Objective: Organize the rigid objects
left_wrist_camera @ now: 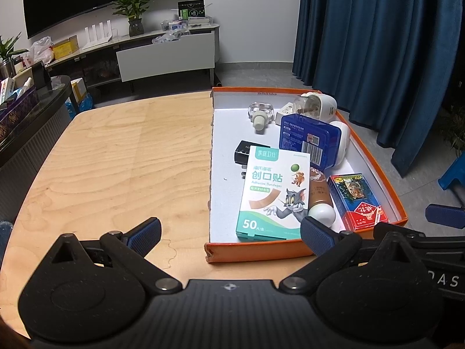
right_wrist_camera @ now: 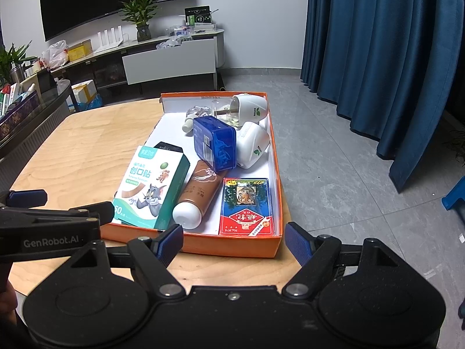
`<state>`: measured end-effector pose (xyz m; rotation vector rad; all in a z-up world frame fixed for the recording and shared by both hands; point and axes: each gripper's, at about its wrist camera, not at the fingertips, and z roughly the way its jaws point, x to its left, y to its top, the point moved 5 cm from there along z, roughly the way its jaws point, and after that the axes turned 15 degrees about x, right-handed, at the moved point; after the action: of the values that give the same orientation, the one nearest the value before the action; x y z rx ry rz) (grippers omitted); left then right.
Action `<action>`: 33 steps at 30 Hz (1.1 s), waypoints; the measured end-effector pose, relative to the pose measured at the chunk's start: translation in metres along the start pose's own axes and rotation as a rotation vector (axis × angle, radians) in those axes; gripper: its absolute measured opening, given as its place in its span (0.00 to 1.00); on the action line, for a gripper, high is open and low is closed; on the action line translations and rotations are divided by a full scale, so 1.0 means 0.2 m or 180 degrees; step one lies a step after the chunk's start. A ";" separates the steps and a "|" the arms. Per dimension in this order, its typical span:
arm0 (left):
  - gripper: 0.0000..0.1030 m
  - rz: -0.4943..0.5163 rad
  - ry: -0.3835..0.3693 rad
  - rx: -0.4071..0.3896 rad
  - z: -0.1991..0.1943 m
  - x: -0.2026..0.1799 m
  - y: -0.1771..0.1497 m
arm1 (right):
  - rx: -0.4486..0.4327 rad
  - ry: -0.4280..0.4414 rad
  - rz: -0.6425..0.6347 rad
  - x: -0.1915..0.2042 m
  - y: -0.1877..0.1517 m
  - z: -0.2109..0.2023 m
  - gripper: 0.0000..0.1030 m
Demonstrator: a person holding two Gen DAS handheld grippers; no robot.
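An orange box (left_wrist_camera: 252, 252) (right_wrist_camera: 232, 245) with a white inside sits on the wooden table's right part. It holds a bandage box (left_wrist_camera: 273, 195) (right_wrist_camera: 151, 186), a brown tube with a white cap (left_wrist_camera: 319, 195) (right_wrist_camera: 197, 195), a red-blue card pack (left_wrist_camera: 359, 200) (right_wrist_camera: 247, 208), a blue tin (left_wrist_camera: 309, 139) (right_wrist_camera: 215, 142), white plug-in devices (left_wrist_camera: 319, 104) (right_wrist_camera: 252, 145), a glass bottle (left_wrist_camera: 260, 113) and a black item (left_wrist_camera: 242, 152). My left gripper (left_wrist_camera: 231, 232) is open and empty before the box's near wall. My right gripper (right_wrist_camera: 235, 242) is open and empty at the box's near right corner.
The wooden table (left_wrist_camera: 116, 160) stretches left of the box. The table's right edge runs beside the box, with grey floor (right_wrist_camera: 348, 174) and blue curtains (right_wrist_camera: 377, 43) beyond. A TV cabinet (left_wrist_camera: 162, 55) stands at the back.
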<state>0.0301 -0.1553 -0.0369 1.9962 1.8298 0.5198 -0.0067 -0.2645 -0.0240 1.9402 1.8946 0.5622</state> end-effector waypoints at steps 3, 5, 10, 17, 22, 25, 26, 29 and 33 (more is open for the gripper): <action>1.00 -0.0002 -0.0007 0.0013 0.00 0.00 0.00 | 0.0005 -0.0003 -0.0001 0.00 0.00 0.00 0.88; 1.00 -0.0002 -0.0010 0.0021 0.00 0.00 0.00 | 0.0006 -0.0002 -0.0004 0.00 0.00 0.00 0.88; 1.00 -0.0002 -0.0015 0.0037 0.01 0.00 0.00 | 0.0016 -0.0009 -0.0006 0.00 0.00 0.00 0.88; 1.00 -0.0006 -0.0022 0.0053 0.01 0.00 -0.01 | 0.0020 -0.0012 -0.0008 0.00 0.00 0.00 0.88; 1.00 0.0006 -0.0025 0.0085 0.02 0.00 -0.01 | 0.0025 -0.0011 -0.0010 0.00 -0.01 0.01 0.88; 1.00 0.0017 -0.0023 0.0087 0.02 0.00 -0.01 | 0.0024 -0.0011 -0.0013 0.00 -0.01 0.01 0.88; 1.00 0.0020 -0.0020 0.0084 0.02 0.00 -0.01 | 0.0026 -0.0012 -0.0014 0.00 0.00 0.01 0.88; 1.00 0.0036 -0.0017 0.0078 0.02 0.00 -0.01 | 0.0027 -0.0010 -0.0013 0.00 0.00 0.01 0.88; 1.00 0.0061 -0.0028 0.0075 0.02 0.00 -0.01 | 0.0025 -0.0016 -0.0016 0.00 0.00 0.01 0.88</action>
<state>0.0314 -0.1560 -0.0414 2.0302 1.8213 0.4966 -0.0070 -0.2639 -0.0254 1.9395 1.9010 0.5487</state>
